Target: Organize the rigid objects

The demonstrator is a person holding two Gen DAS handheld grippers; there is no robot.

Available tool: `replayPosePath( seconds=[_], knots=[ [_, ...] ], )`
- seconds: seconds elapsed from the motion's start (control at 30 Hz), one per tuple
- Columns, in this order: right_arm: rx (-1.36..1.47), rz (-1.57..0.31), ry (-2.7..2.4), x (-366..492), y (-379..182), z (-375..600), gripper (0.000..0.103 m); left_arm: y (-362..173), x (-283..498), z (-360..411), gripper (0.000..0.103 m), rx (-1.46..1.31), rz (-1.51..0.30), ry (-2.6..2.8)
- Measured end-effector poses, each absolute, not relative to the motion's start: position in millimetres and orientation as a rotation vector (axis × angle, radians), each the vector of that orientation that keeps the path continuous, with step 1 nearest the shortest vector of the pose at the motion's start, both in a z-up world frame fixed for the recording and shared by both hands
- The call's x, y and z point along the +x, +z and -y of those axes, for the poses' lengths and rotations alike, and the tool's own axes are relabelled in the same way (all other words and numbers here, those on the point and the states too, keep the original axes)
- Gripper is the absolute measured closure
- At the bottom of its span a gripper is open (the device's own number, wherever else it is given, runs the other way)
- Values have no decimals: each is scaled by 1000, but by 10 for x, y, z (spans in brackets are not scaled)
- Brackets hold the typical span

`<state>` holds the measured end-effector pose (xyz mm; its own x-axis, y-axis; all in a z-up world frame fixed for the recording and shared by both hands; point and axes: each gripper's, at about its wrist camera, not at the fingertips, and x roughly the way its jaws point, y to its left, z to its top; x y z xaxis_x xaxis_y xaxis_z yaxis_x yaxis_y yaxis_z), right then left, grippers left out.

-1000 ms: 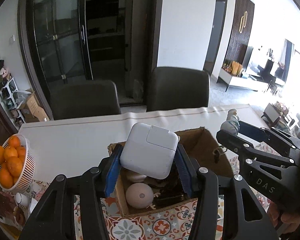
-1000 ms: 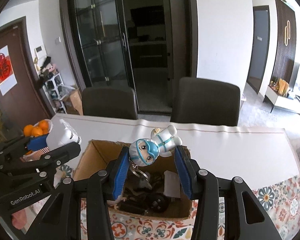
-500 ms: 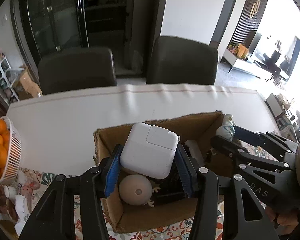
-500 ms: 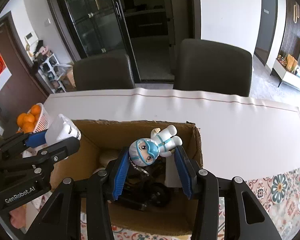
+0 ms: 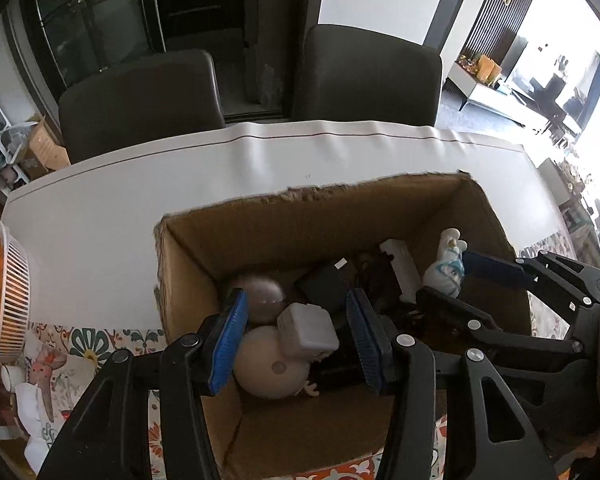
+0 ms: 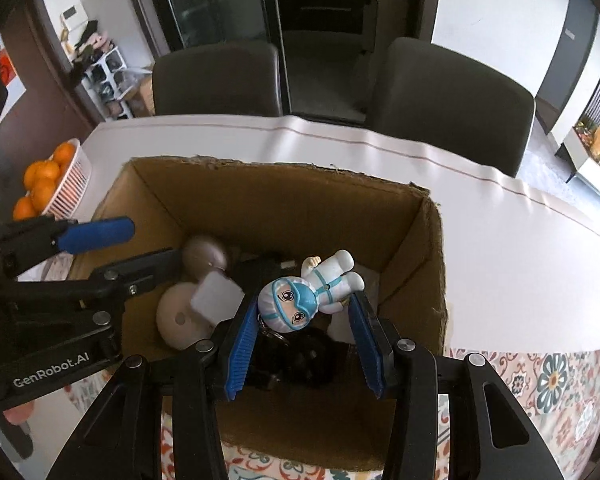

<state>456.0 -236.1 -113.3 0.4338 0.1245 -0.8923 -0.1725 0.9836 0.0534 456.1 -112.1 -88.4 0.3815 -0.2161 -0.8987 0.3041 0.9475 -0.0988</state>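
rough cardboard box [image 6: 284,200], glossy plastic figurine [image 6: 312,294] — matt charger [image 5: 308,328]

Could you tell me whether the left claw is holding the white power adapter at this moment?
No, the white power adapter lies loose in the cardboard box, clear of both pads of the left claw.

Two dark chairs [image 5: 140,96] [image 5: 366,76] stand behind the white table [image 5: 100,208], before black glass doors [image 6: 216,0]. Daylight floods the living room [image 5: 540,80] at right; a shelf [image 6: 104,76] stands at left.
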Motion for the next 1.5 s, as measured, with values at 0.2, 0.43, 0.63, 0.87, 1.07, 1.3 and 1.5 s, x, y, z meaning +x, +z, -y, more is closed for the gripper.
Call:
replayPosePath(
  seconds=[0.2,0.43,0.63,0.87,1.07,1.3,1.5],
  knots=[
    [-55,-1092,160,4533,-1089,2375,48,-817,4495,1076,44,96,-1108,-298],
    [-48,-1027,66,4241,-901,2434,41,-567,4199,960,33,144,-992,-214],
    [-1,-916,-14,3842,-592,2440,36,-304,3839,839,27,145,-899,-173],
    [40,-797,-37,3319,-198,2401,30,69,3324,696,14,100,-785,-151],
    [31,-690,-64,2840,141,2322,22,363,2895,589,3,99,-689,-116],
    [-3,-567,-124,2274,461,2274,15,597,2380,507,0,123,-562,-53],
    [-7,-501,-132,1898,652,2229,12,743,1985,423,0,87,-513,-59]
  ],
)
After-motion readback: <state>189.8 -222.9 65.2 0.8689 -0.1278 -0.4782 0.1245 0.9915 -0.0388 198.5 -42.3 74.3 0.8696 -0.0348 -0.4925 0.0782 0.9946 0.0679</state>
